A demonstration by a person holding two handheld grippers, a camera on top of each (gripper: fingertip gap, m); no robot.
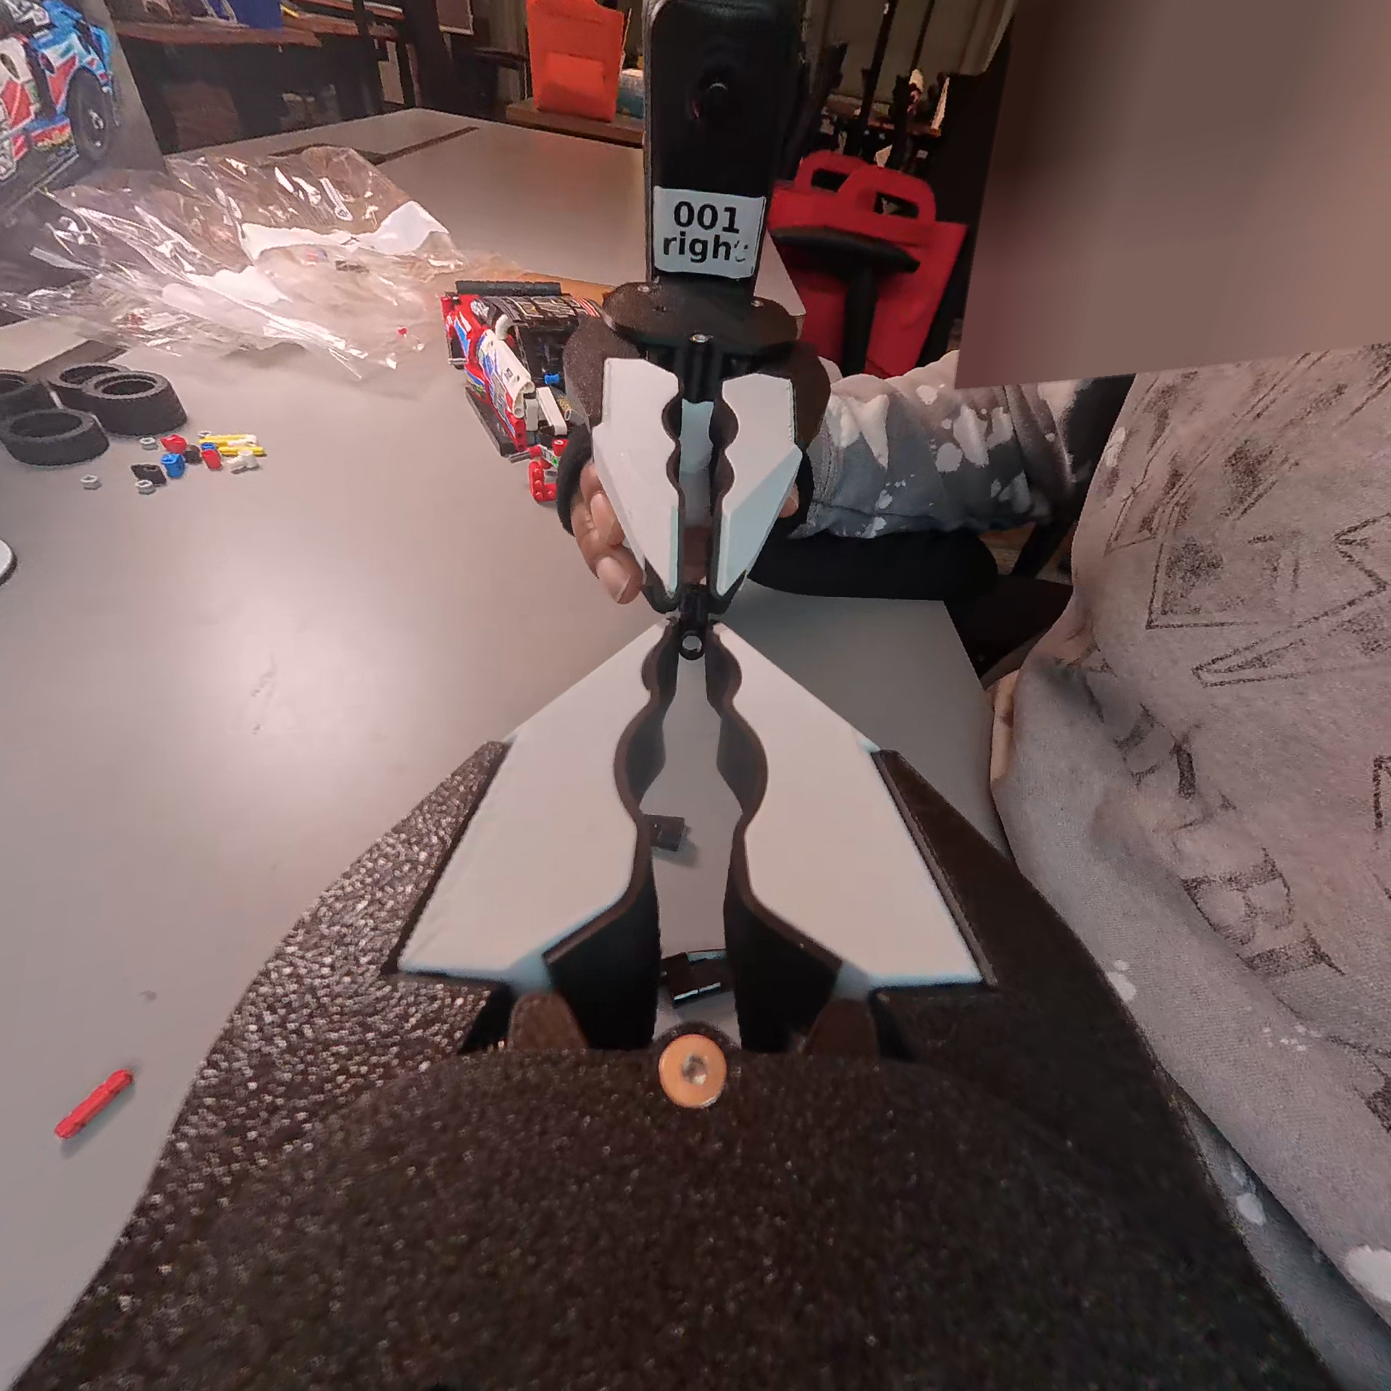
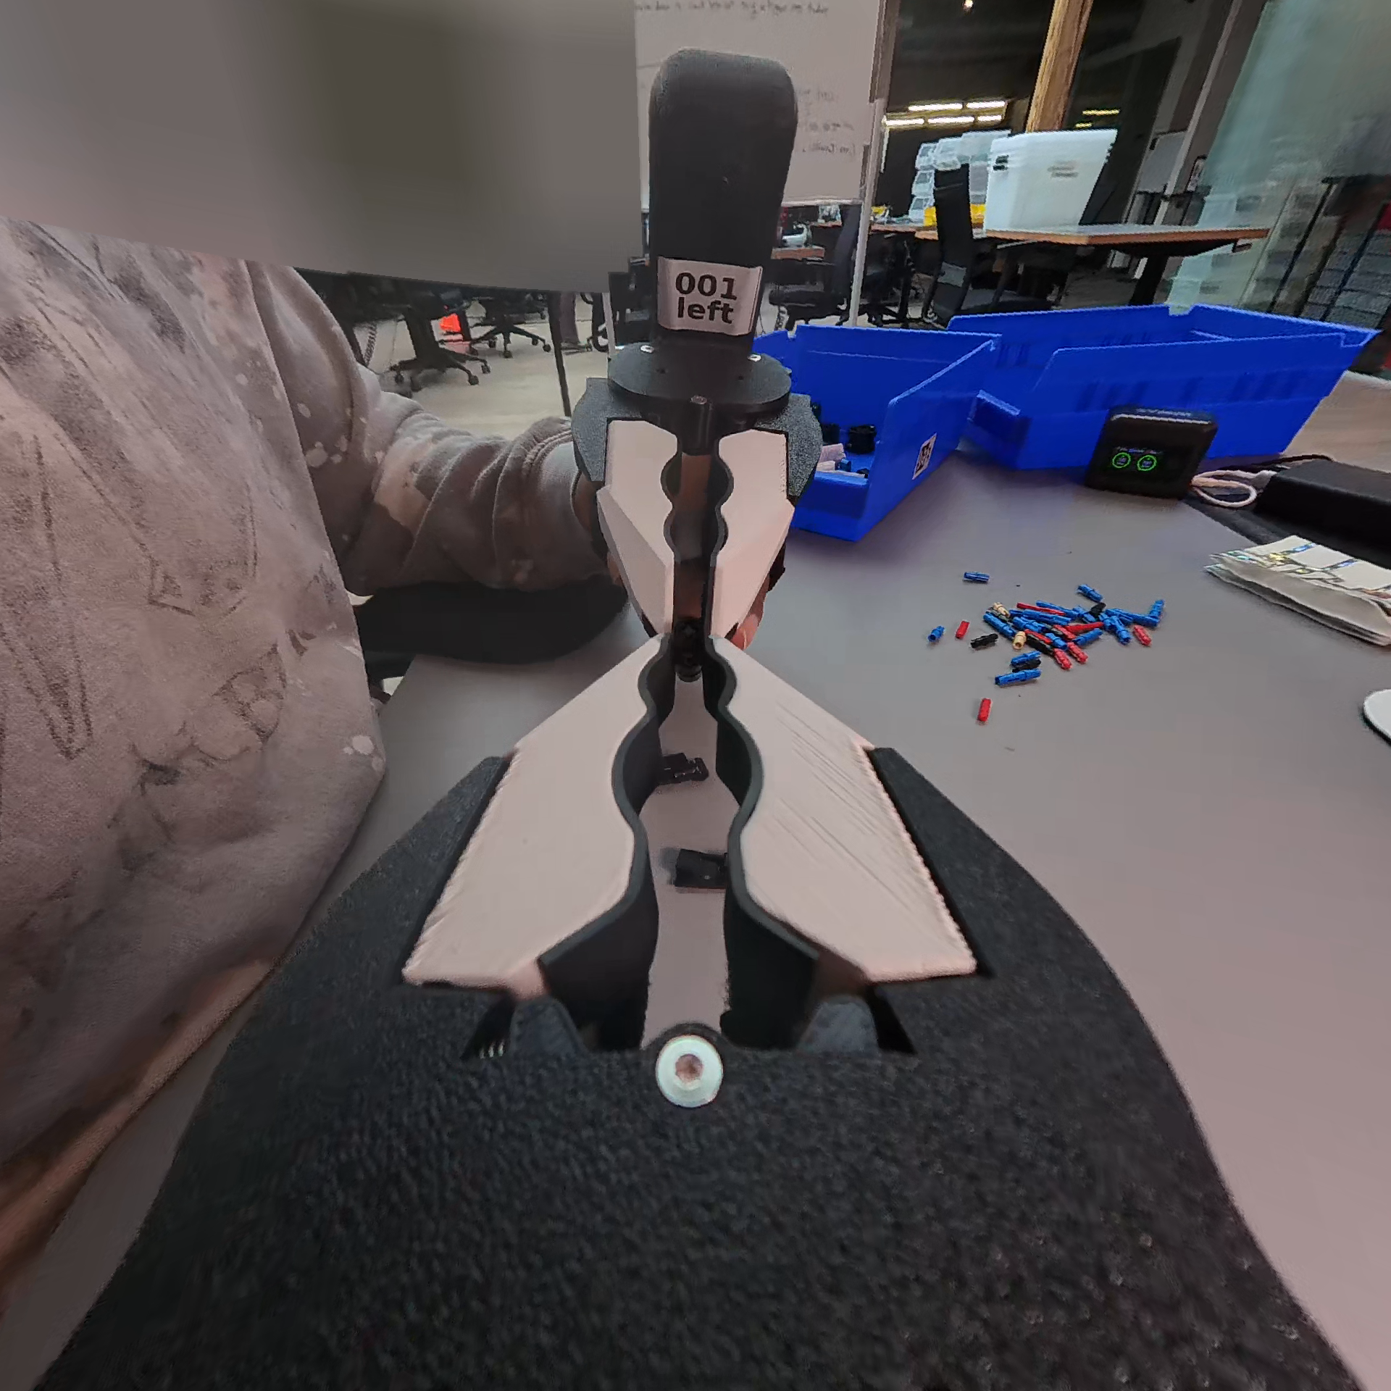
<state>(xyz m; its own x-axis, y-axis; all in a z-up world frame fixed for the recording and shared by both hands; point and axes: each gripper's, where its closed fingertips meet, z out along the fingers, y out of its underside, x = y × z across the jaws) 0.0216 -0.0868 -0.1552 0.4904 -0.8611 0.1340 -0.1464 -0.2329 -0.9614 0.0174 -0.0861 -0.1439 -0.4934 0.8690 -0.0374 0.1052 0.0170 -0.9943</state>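
Above the near edge of the worktop [image 1: 226, 677], my left claw [image 1: 691, 636] and right claw [image 2: 686, 655] meet tip to tip, both clenched on one small black part [image 1: 691, 644]. I judge this shared grip steadies it. Outward, a model car [image 1: 512, 376] and loose pins [image 2: 1069, 628] lie well apart.

Left gripper [image 1: 689, 636] and right gripper [image 2: 686, 651] tip to tip above worktop's near edge, jaws nearly closed on small black piece between tips.
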